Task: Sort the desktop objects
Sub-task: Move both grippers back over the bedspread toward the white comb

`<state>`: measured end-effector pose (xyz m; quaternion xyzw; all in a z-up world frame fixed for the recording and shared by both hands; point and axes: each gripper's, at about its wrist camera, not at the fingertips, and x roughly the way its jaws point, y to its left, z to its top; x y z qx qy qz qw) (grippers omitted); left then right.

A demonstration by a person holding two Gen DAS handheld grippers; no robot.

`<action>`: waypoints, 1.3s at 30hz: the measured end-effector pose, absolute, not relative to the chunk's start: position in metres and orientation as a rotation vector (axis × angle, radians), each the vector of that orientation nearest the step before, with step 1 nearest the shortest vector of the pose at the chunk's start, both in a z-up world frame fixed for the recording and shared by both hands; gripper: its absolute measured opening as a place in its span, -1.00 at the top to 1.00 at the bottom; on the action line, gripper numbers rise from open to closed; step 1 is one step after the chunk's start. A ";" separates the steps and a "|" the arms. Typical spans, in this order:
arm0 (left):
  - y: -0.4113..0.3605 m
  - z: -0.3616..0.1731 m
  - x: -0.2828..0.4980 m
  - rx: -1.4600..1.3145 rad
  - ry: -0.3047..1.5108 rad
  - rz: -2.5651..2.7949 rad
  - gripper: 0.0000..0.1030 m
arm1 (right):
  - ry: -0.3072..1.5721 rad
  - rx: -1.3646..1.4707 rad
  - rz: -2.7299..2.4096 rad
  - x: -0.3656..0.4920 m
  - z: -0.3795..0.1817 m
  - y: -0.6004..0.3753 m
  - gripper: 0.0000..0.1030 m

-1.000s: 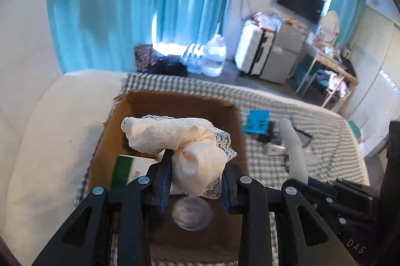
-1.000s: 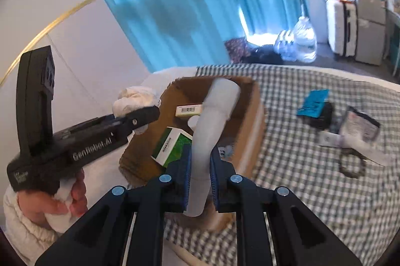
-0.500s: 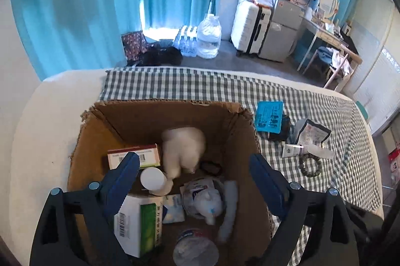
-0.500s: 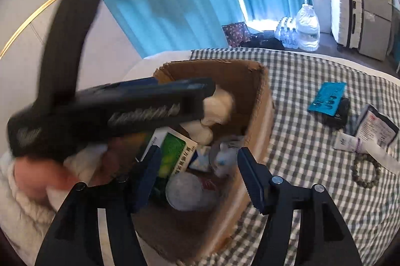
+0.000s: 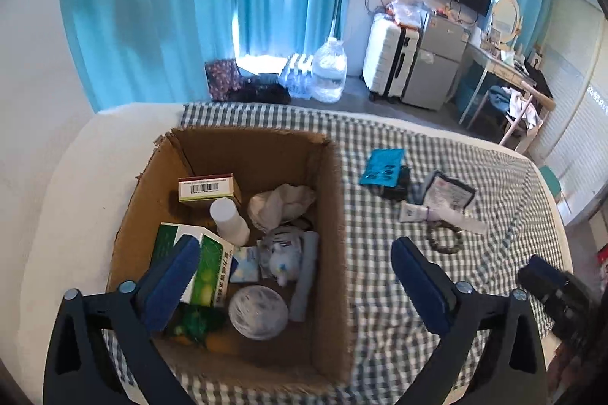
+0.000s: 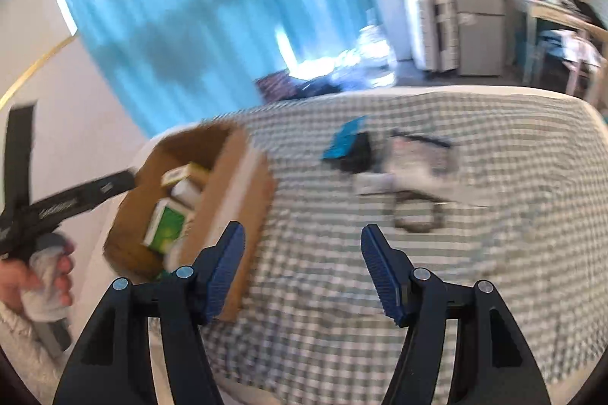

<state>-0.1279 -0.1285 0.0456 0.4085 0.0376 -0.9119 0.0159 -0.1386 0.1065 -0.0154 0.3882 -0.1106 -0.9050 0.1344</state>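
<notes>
Items are lying upper right of the empty, opening right gripper, nearer than the opening left gripper.

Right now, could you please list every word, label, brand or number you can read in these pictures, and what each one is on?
None can be read.
Barcode label on the small carton in the cardboard box: digits too small.
Green and white carton: print too small.
Blue packet and sachet on the checked cloth: print too small.
Left tongs: white lettering blurred.
</notes>
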 end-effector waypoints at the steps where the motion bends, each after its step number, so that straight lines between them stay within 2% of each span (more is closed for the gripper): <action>1: -0.118 0.050 -0.120 1.248 0.110 -2.842 -1.00 | -0.328 1.112 -2.666 -0.133 -0.011 0.122 -0.30; 5: -0.080 0.051 -0.102 1.234 0.110 -2.851 -1.00 | -0.393 1.113 -2.760 -0.107 -0.009 0.175 -0.30; 10: -0.025 0.028 -0.083 1.243 0.170 -2.854 -1.00 | -0.390 1.122 -2.822 -0.085 -0.018 0.210 -0.30; 19: 0.055 -0.044 -0.083 1.397 0.042 -2.852 -1.00 | -0.417 1.146 -2.856 -0.083 -0.049 0.247 -0.35; 24: 0.076 -0.069 -0.104 1.446 0.021 -2.873 -1.00 | -0.547 1.214 -2.815 -0.095 -0.079 0.266 -0.35; 33: 0.105 -0.111 -0.170 1.455 0.057 -2.843 -1.00 | -0.583 1.292 -2.806 -0.131 -0.124 0.286 -0.35; 39: 0.109 -0.145 -0.218 1.494 0.077 -2.840 -1.00 | -0.463 1.263 -2.816 -0.171 -0.133 0.282 -0.35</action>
